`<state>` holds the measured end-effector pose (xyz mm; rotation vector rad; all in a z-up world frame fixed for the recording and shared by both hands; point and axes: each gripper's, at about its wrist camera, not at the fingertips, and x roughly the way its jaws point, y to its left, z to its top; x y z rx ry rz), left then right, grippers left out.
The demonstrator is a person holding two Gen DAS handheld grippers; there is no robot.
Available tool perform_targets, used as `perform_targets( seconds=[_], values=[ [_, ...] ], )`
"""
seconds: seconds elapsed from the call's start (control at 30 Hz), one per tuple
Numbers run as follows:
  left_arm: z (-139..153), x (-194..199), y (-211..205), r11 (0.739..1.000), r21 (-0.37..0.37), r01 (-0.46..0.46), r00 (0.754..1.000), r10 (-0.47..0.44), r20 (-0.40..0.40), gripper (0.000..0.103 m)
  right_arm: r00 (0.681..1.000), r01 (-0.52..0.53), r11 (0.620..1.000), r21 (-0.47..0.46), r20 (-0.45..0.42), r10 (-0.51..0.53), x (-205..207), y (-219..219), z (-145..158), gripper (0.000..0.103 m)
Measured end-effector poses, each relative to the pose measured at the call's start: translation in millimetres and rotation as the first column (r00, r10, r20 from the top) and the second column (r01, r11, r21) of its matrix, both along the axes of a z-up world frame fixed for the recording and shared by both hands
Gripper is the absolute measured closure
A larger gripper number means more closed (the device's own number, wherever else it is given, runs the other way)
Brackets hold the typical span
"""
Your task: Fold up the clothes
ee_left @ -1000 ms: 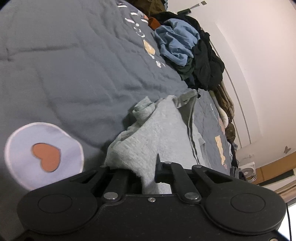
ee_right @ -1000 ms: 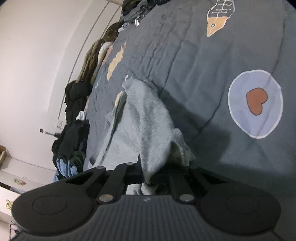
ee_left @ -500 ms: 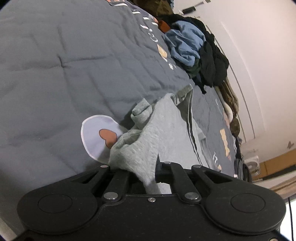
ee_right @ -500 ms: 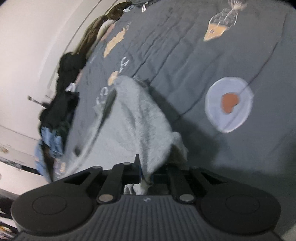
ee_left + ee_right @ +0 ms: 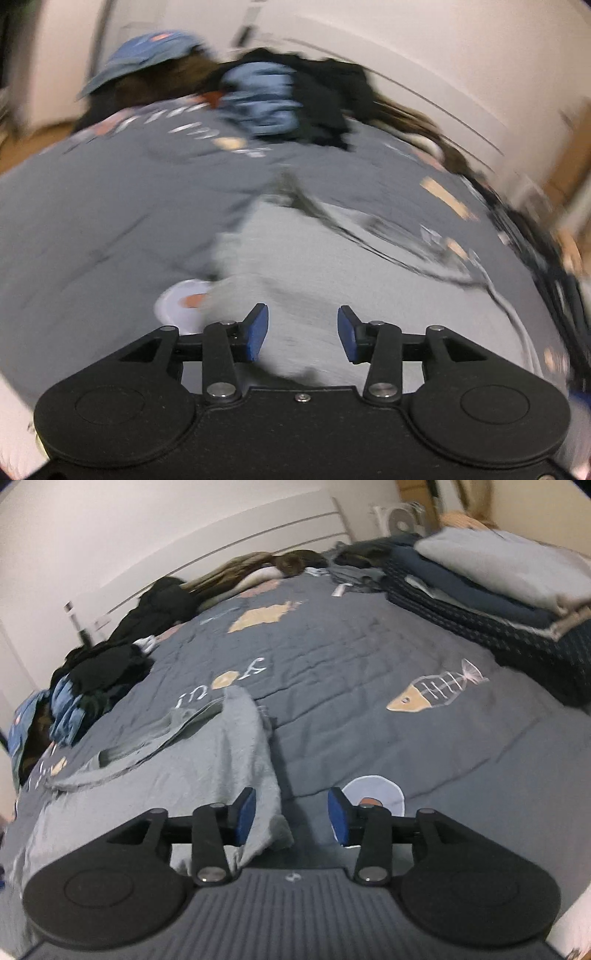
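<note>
A light grey garment (image 5: 207, 760) lies spread on the dark grey bedspread (image 5: 369, 657), its near corner just in front of my right gripper (image 5: 291, 818). That gripper is open, blue pads apart, with only the garment's corner near its left finger. In the blurred left wrist view the same grey garment (image 5: 314, 258) stretches away from my left gripper (image 5: 303, 332), which is open above the cloth with nothing between its pads.
Unfolded dark and blue clothes (image 5: 92, 679) are heaped along the bed's left side and by the headboard. A stack of folded clothes (image 5: 491, 576) sits at the far right. Fish and heart patches (image 5: 436, 690) mark the bedspread. A fan (image 5: 399, 520) stands behind.
Both grippers have opened and let go of the grey garment, which now lies flat on the bed. Both cameras swung level; the left view is motion-blurred.
</note>
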<state>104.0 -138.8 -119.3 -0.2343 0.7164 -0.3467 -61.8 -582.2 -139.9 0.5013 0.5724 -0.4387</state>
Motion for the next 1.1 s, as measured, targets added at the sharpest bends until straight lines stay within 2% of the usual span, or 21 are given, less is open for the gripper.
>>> perform_targets(
  seconds=[0.07,0.17,0.27,0.43,0.53,0.57,0.6,0.7,0.83,0.93,1.1],
  values=[
    [-2,-8,-18,0.998,0.023,0.062,0.998,-0.062,0.019,0.051,0.999,-0.040,0.998,-0.054,-0.005,0.039,3,7,1,0.058],
    [-8,-15,-43,0.990,0.046,0.135,0.990,-0.137,0.023,0.051,0.994,-0.107,0.984,-0.139,-0.036,0.103,8,22,1,0.058],
    [-14,-18,-60,0.982,0.058,0.179,0.983,-0.180,0.017,0.050,0.985,-0.157,0.966,-0.205,-0.105,0.137,16,31,-8,0.058],
    [-21,-17,-80,0.973,0.073,0.217,0.976,-0.218,0.009,0.047,0.979,-0.187,0.961,-0.204,-0.126,0.163,21,33,-16,0.059],
    [-23,-13,-90,0.970,0.074,0.230,0.973,-0.231,-0.002,0.046,0.976,-0.198,0.956,-0.215,-0.135,0.171,23,34,-19,0.065],
    [-24,-13,-92,0.970,0.074,0.233,0.972,-0.234,-0.006,0.045,0.975,-0.202,0.955,-0.219,-0.138,0.174,23,34,-20,0.077],
    [-24,-12,-95,0.969,0.076,0.237,0.972,-0.237,-0.010,0.045,0.974,-0.205,0.953,-0.223,-0.141,0.177,24,34,-21,0.096],
    [-26,-11,-104,0.966,0.081,0.245,0.970,-0.244,-0.021,0.044,0.971,-0.216,0.948,-0.234,-0.151,0.185,25,35,-24,0.098],
    [-28,-11,-114,0.962,0.077,0.262,0.965,-0.261,-0.033,0.044,0.989,-0.143,0.981,-0.135,-0.058,0.136,18,20,-21,0.099],
    [-28,-12,-121,0.957,0.078,0.280,0.960,-0.278,-0.037,0.044,0.996,-0.092,0.987,-0.133,-0.018,0.090,12,10,-18,0.100],
    [-33,-16,-132,0.942,0.106,0.317,0.948,-0.313,-0.054,0.044,0.997,-0.075,0.983,-0.167,-0.039,0.070,15,8,-25,0.100]
  ],
)
